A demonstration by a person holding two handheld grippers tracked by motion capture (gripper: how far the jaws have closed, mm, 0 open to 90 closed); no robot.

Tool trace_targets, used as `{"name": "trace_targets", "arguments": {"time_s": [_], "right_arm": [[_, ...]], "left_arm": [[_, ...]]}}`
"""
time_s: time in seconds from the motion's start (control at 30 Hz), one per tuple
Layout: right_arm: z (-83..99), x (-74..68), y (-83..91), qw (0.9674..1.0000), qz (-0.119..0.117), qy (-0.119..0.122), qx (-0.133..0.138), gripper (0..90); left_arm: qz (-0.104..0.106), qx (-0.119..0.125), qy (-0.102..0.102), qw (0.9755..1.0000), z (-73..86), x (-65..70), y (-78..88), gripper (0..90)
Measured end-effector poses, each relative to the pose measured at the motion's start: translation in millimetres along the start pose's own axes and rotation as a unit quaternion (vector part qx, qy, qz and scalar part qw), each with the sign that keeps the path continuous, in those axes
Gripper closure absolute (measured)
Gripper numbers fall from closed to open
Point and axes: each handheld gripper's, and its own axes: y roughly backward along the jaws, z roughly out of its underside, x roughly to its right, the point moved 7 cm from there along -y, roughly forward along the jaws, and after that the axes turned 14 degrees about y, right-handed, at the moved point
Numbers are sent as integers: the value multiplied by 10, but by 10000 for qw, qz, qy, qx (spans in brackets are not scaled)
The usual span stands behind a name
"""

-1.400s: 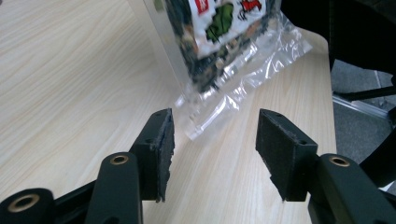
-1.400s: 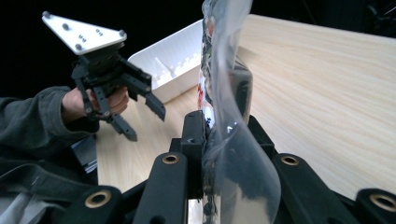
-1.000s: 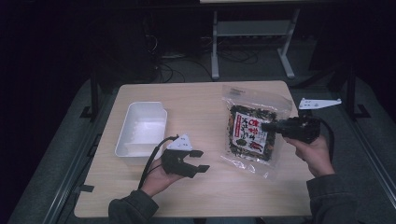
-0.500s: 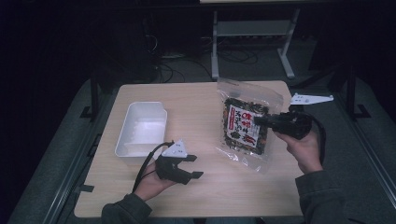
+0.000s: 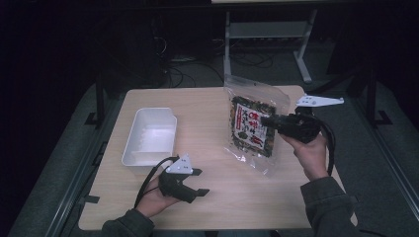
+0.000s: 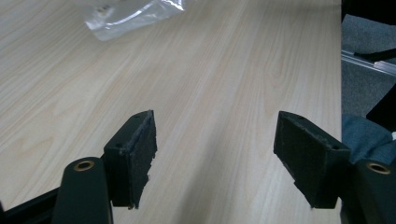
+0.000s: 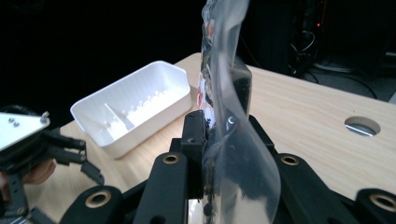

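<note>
Lower left of the high view, the left gripper [image 5: 197, 181]: a black body topped by a grey three-cornered plate with small screws, a black cable looping off its left side. Right of centre, the right gripper [image 5: 267, 121], black as well, its pale plate jutting toward the upper right and a dark cable curving down past the wrist. Both sleeves [image 5: 328, 205] are a dull grey-green (bottom edge of the frame). Up close, the fingers [image 6: 135, 156] carry rough black pads, and brass-ringed holes dot the black arms.

Glossy clear plastic bag [image 5: 253, 126], matt wood-grain table [image 5: 207, 207].
</note>
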Motion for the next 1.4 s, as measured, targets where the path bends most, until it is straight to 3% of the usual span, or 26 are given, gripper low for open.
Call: {"name": "trace_targets", "arguments": {"time_s": [0.57,1.17,1.4], "right_arm": [[-288,-131,-320,9995,282,92,117,745],[-599,-374,-841,9991,198,167,349,746],[-686,-433,-956,9988,187,184,408,746]], "left_arm": [[-24,-54,-82,9999,174,38,126,255],[-118,-70,-103,9999,320,37,247,225],[-154,-99,-137,9997,355,39,271,223]]}}
